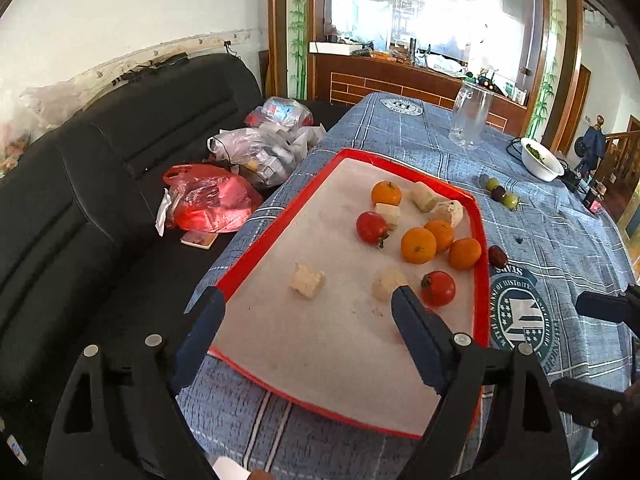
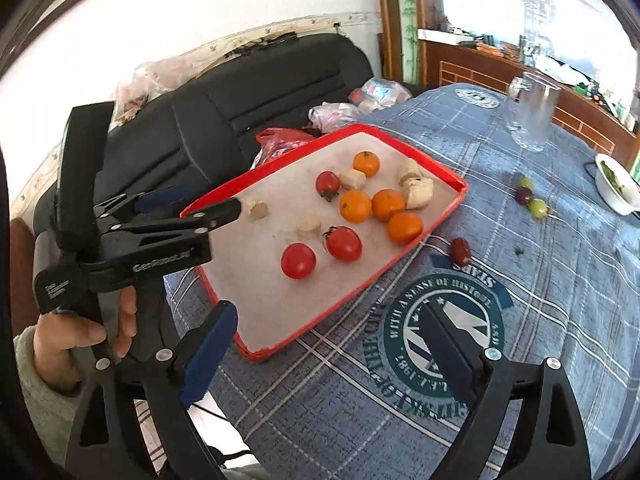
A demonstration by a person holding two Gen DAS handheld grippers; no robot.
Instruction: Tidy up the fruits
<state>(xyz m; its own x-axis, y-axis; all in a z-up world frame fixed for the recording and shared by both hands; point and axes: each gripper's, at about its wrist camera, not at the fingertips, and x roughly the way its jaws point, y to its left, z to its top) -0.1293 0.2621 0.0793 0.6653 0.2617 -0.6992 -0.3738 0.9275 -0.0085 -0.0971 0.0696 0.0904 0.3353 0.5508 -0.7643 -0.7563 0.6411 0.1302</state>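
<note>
A red-rimmed tray (image 1: 280, 236) (image 2: 436, 220) on the blue checked tablecloth holds several oranges (image 1: 418, 245) (image 2: 355, 205), three red tomatoes (image 2: 298, 260) and several pale chunks (image 1: 307, 280). A dark red date (image 2: 460, 251) (image 1: 497, 255) lies on the cloth just right of the tray. Three small round fruits (image 1: 500, 193) (image 2: 530, 198) lie further back. My left gripper (image 1: 308, 320) is open and empty over the tray's near end; it also shows in the right wrist view (image 2: 200, 210). My right gripper (image 2: 332, 340) is open and empty, above the tray's near right corner.
A clear glass jar (image 1: 470, 114) (image 2: 530, 114) stands at the back of the table. A white bowl with greens (image 1: 540, 160) (image 2: 616, 188) sits at the right. A black sofa (image 1: 80, 200) with plastic bags (image 1: 208, 200) runs along the table's left edge.
</note>
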